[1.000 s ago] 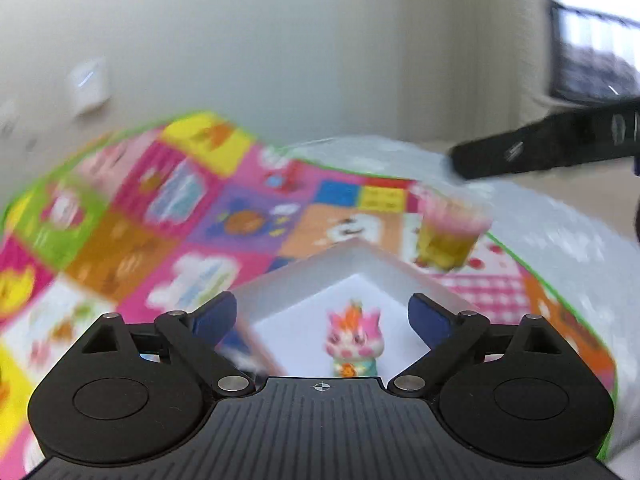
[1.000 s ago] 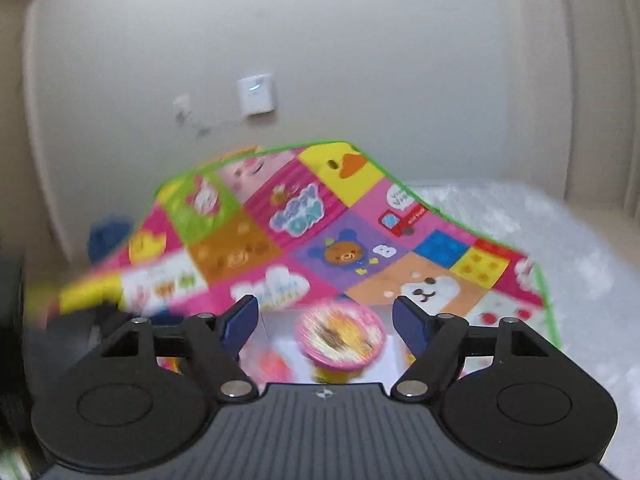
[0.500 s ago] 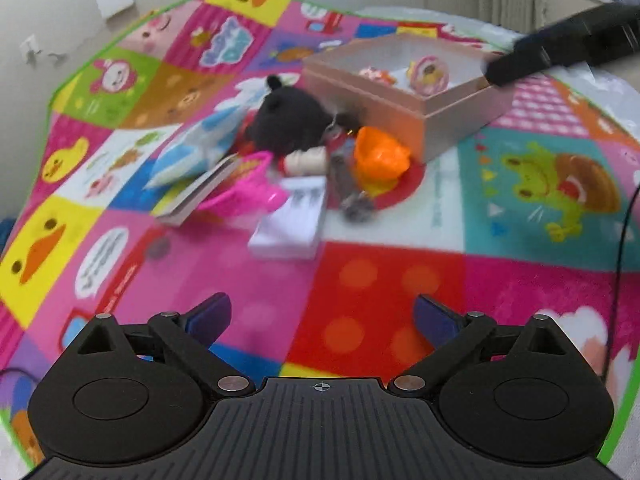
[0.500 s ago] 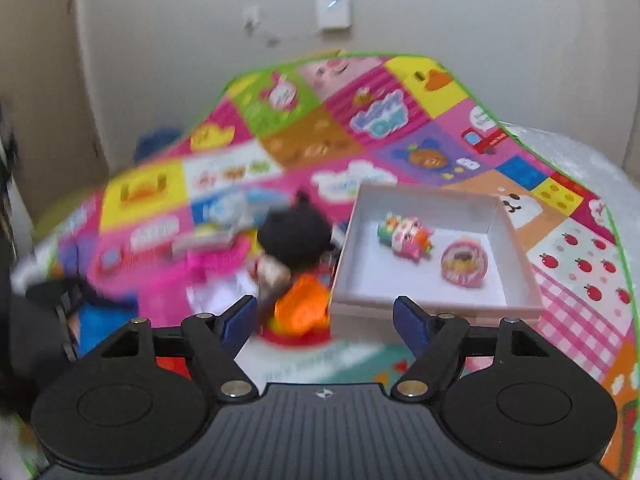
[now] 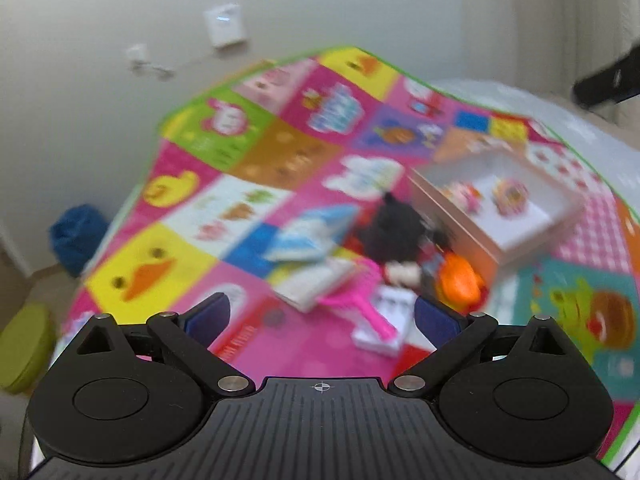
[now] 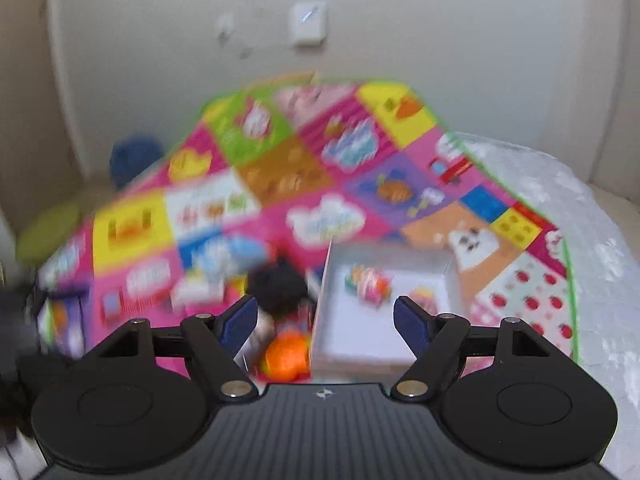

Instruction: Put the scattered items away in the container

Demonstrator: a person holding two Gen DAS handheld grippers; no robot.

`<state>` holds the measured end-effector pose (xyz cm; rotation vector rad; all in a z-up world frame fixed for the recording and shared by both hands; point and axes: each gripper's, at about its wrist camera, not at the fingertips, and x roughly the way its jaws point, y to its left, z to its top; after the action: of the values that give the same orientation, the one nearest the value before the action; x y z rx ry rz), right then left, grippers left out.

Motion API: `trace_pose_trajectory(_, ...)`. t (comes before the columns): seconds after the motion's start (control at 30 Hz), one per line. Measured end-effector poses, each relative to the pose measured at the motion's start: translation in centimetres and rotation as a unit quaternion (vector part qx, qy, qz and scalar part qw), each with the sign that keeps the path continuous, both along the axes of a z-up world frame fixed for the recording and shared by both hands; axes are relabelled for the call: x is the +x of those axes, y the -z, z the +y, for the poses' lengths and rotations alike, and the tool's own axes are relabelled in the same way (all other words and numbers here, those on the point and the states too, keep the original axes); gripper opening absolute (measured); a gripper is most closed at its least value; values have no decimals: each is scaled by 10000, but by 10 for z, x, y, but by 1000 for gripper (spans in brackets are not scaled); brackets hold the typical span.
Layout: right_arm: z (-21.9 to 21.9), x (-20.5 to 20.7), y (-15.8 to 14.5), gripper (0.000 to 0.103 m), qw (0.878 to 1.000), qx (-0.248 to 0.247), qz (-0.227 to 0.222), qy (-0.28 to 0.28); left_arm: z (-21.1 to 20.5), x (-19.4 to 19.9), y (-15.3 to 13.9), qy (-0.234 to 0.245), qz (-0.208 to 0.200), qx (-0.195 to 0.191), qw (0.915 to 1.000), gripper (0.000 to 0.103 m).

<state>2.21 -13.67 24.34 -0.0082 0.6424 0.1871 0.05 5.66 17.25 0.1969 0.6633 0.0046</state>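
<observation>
An open white box (image 5: 460,236) stands on the mat with a small figure (image 5: 462,196) and a round pink item (image 5: 510,196) inside. Left of it lie a black plush (image 5: 394,228), an orange toy (image 5: 460,284), a pink brush (image 5: 356,304), a white card (image 5: 386,320) and a blue-white pack (image 5: 316,236). My left gripper (image 5: 322,316) hovers short of this pile, jaws opening, nothing between them. My right gripper (image 6: 326,322) stands open and empty above the box (image 6: 360,344), the black plush (image 6: 276,288) and the orange toy (image 6: 286,356).
A bright patchwork play mat (image 5: 160,272) covers the floor up to a pale wall with a switch plate (image 5: 222,24). A blue bundle (image 5: 76,236) and a green object (image 5: 24,344) lie off the mat's left edge. White textured sheeting (image 6: 580,240) borders the right.
A second ago the round pink item sat between the right fingers over the box; now it lies inside. Both grippers have drawn back from the box, and the scattered pile has come into view.
</observation>
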Motion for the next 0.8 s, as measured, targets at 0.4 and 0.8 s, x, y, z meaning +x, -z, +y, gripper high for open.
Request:
trace_pose_trajectory(0.4,-50,-67,-75,81,9862,1425,-763,356,3,-26,-131,-1738,-142,-774,9816,102)
trace_pose_trajectory(0.8,-73,-106,-111,81,9604,2550,-814,773,-40,-58,-162,-1689,-1167,-949,9741,103)
